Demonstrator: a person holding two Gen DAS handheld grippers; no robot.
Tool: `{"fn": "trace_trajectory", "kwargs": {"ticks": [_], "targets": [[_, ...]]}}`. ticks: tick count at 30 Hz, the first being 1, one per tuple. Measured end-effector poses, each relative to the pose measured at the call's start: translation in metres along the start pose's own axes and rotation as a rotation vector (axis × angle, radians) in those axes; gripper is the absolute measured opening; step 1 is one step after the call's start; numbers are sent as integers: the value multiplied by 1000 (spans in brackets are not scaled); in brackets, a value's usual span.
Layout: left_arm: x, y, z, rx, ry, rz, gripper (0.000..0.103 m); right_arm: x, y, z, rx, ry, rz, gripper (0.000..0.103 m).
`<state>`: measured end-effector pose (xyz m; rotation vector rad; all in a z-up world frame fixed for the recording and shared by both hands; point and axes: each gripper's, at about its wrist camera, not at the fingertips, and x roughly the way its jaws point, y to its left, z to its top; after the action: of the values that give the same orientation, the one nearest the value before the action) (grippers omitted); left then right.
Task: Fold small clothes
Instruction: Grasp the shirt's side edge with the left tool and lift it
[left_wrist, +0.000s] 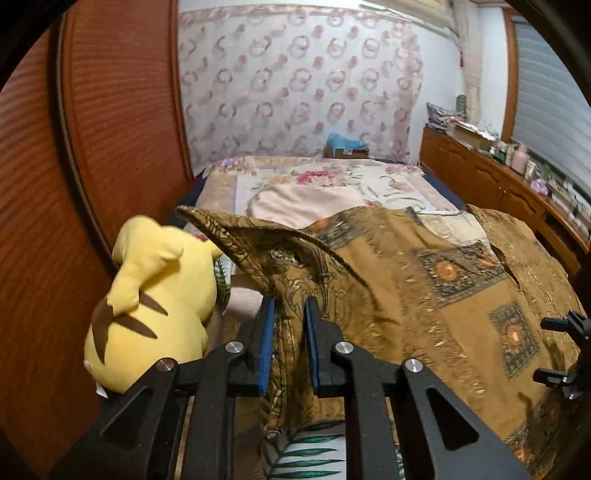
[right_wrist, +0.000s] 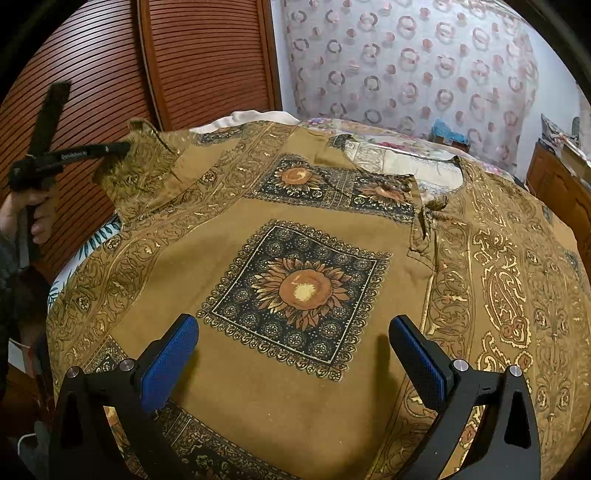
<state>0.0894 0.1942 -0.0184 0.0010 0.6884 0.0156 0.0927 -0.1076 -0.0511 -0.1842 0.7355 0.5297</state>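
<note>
A brown shirt (right_wrist: 303, 236) with sunflower squares and gold ornament lies spread front-up on the bed, collar toward the far side. My left gripper (left_wrist: 290, 306) is shut on a fold of its sleeve (left_wrist: 258, 243), which rises off the bed in a peak. The right wrist view shows that left gripper (right_wrist: 110, 149) at the left, pinching the lifted sleeve (right_wrist: 144, 166), with a person's hand (right_wrist: 37, 218) on its handle. My right gripper (right_wrist: 295, 325) stands open just above the shirt's lower middle, nothing between its blue pads (right_wrist: 168, 362).
A yellow plush toy (left_wrist: 155, 295) sits on the bed's left side against a louvred wooden wardrobe door (left_wrist: 110, 110). A floral bedspread (left_wrist: 332, 181) stretches to the curtained wall. A wooden sideboard (left_wrist: 498, 184) loaded with small items runs along the right.
</note>
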Motion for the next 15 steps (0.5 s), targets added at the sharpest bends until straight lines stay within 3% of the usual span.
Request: {"fn": "trace_trajectory", "kwargs": {"ticks": [6, 15], "targets": [[11, -9, -6, 47, 57, 53, 17, -1, -2, 0, 6, -2, 4, 102], [26, 0, -40, -6, 126, 23, 17, -1, -5, 0, 19, -3, 13, 102]]}}
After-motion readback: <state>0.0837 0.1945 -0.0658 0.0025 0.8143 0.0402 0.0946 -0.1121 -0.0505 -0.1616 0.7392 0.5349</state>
